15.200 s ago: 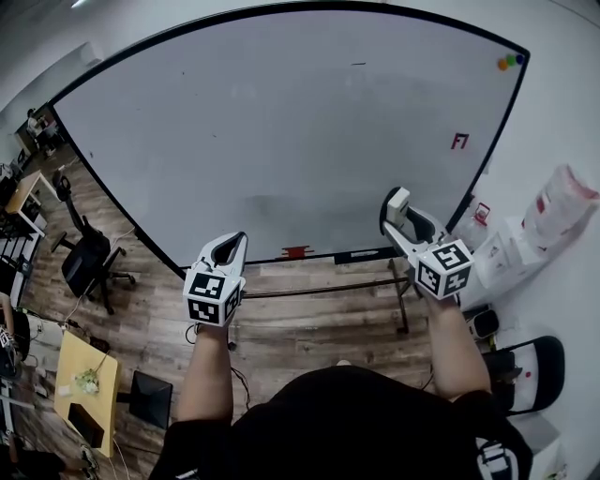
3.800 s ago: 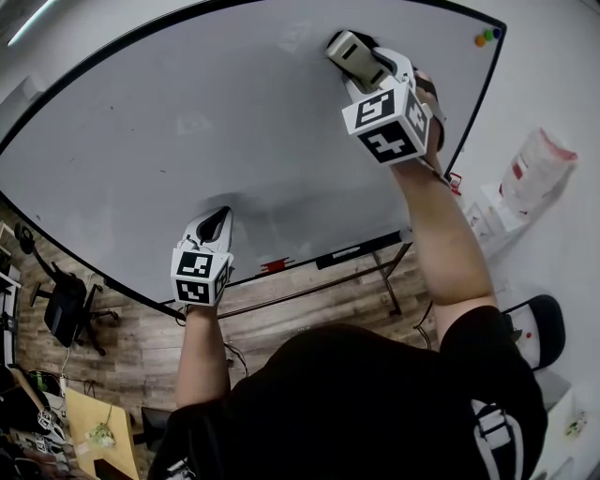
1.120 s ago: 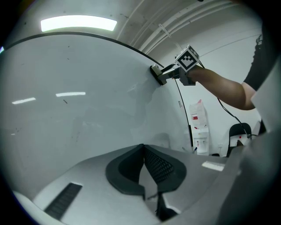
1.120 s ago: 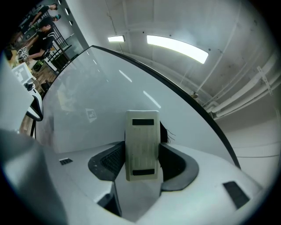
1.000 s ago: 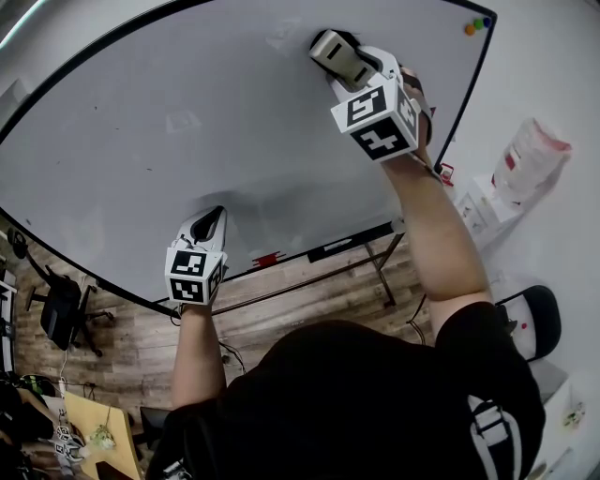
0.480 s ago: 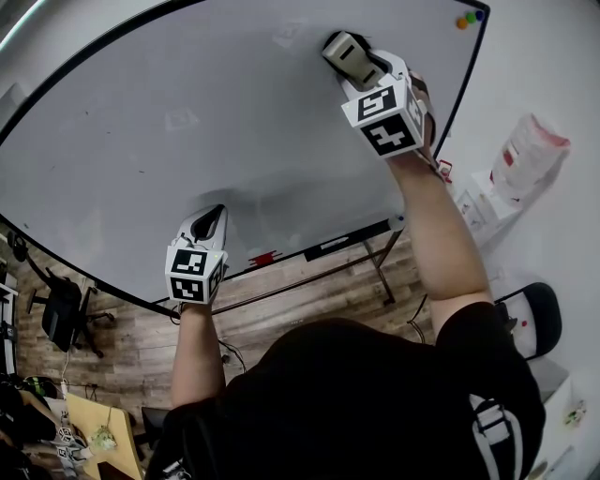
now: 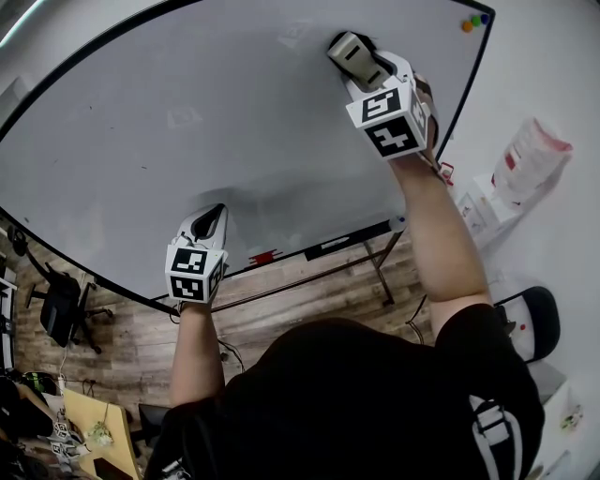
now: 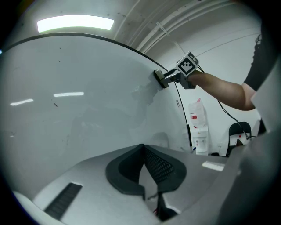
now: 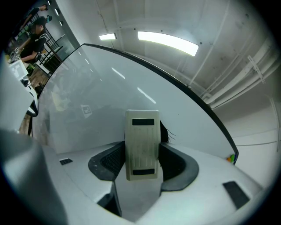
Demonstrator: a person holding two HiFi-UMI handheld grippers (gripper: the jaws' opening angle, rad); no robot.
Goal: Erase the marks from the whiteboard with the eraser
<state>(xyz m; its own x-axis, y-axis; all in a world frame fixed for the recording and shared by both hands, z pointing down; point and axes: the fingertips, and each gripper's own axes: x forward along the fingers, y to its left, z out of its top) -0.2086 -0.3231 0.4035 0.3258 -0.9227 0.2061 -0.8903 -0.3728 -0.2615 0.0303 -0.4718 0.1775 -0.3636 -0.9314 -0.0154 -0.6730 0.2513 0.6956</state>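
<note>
The large whiteboard (image 7: pixel 216 122) in a black frame fills the head view. High up near its top right, my right gripper (image 7: pixel 364 58) is shut on a beige eraser (image 7: pixel 351 49) pressed flat to the board. In the right gripper view the eraser (image 9: pixel 141 136) stands upright between the jaws of the right gripper (image 9: pixel 141 154), with thin dark marks (image 9: pixel 169 133) showing just beside its right edge. My left gripper (image 7: pixel 216 214) hangs low by the board's lower edge, shut and holding nothing; its jaws (image 8: pixel 143 149) meet in the left gripper view.
Coloured magnets (image 7: pixel 473 20) sit in the board's top right corner. The tray under the board carries a red item (image 7: pixel 265 256) and a black one (image 7: pixel 342 243). Office chairs (image 7: pixel 58 305) (image 7: pixel 531 323) stand on the wood floor. A white bag (image 7: pixel 528 155) lies at right.
My right gripper has slid the eraser a little to the right along the top of the board. The left gripper has stayed where it was.
</note>
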